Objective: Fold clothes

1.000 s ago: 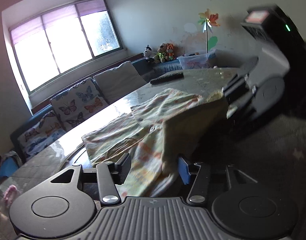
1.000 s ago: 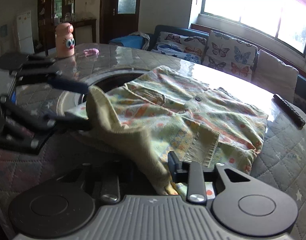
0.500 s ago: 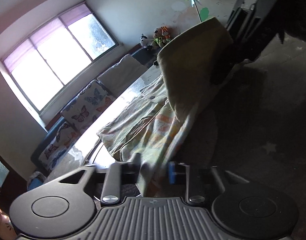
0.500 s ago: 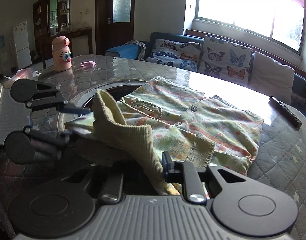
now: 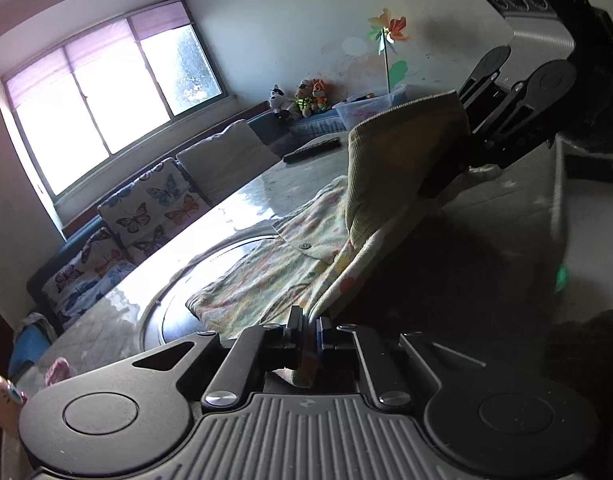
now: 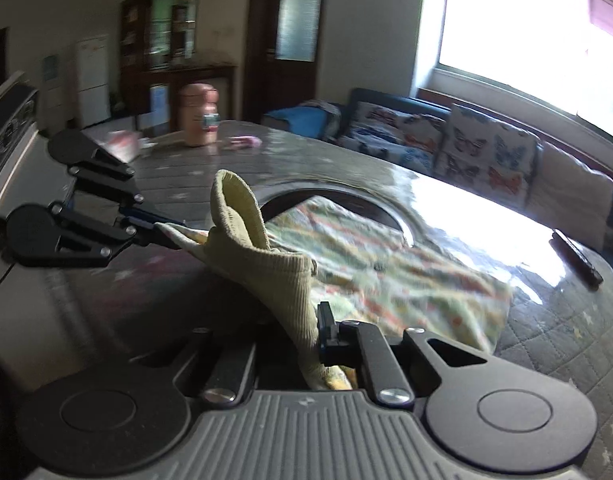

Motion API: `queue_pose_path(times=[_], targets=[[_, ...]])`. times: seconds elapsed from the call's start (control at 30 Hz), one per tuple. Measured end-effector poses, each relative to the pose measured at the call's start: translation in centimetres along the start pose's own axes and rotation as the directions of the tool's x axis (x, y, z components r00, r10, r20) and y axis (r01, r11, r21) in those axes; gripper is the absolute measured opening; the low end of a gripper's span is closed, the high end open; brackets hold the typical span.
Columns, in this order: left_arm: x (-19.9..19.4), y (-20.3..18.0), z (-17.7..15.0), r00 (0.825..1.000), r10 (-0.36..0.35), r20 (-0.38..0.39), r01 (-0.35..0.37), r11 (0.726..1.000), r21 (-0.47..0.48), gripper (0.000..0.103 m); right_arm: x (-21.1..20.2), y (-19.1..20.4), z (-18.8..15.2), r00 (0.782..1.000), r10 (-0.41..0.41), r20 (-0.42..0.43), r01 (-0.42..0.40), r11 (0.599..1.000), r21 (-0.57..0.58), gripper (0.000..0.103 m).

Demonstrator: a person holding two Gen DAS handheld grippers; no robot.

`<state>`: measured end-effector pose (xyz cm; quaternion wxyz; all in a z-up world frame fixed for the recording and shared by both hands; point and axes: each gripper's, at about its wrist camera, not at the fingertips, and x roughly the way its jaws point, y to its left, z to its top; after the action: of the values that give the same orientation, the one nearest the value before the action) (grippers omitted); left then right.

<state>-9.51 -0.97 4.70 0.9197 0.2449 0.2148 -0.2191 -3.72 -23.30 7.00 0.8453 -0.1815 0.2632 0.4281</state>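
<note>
Two grippers hold one garment between them. The left gripper (image 5: 309, 334) has its jaws pressed together on a hem corner of the patterned shirt (image 5: 274, 276), and the right gripper (image 6: 306, 336) pinches the ribbed yellow-green edge of the same shirt close to its own body. In the left wrist view the right gripper (image 5: 472, 148) appears far right, raised above the table (image 5: 234, 212), with the ribbed hem draped up over its fingers. In the right wrist view the left gripper (image 6: 162, 230) sits at the near left, its fingers closed on the cloth.

Most of the shirt lies spread on the table, partly over the dark round inset (image 6: 338, 200) at the table's middle; only the near edge is lifted.

For containers, a clear plastic bin (image 5: 368, 110) stands far behind the table near the wall; its contents are too blurred to name. A pink bottle (image 6: 200, 120) stands upright on the far left of the table. A dark remote (image 6: 576, 258) lies on the right side, apart from the shirt.
</note>
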Motion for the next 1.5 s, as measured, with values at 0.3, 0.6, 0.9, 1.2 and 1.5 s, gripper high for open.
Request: queue_pose_path(times=[0.3,0.6,0.9,1.2,1.5], targets=[[0.0,1.5,1.9,0.998,0.04,0.045,-0.038,0.998,-0.045,0.007,-0.2,-0.7,3.0,1.0,0.002,-0.019,-0.002,1.0,-0.027,0.008],[8.0,7.4,4.2,0.996,0.086,0.013,-0.083,0.987,-0.137,0.007,7.1,-7.0,8.8,0.996,-0.048,-0.072,0.044,0.998,-0.051,0.008],[16.8,10.3,1.8,0.982,0.088,-0.167,-0.132,0.953,-0.272,0.01,16.1,-11.8,6.4,0.982,-0.15,-0.111,0.164,0.978,0.126,0.031],[18.3,11.5,0.9,0.961,0.169,-0.221,-0.232,0.923,-0.306,0.037,13.7,-13.9,1.2,0.995,-0.097,-0.008,0.092,0.91,0.403,0.056],[17.9,12.7,1.1,0.935,0.24,-0.261,-0.316,0.897,-0.31,0.038,14.8,-17.2,-1.9,0.991,-0.127,-0.047,0.131,0.819,0.558,0.044]])
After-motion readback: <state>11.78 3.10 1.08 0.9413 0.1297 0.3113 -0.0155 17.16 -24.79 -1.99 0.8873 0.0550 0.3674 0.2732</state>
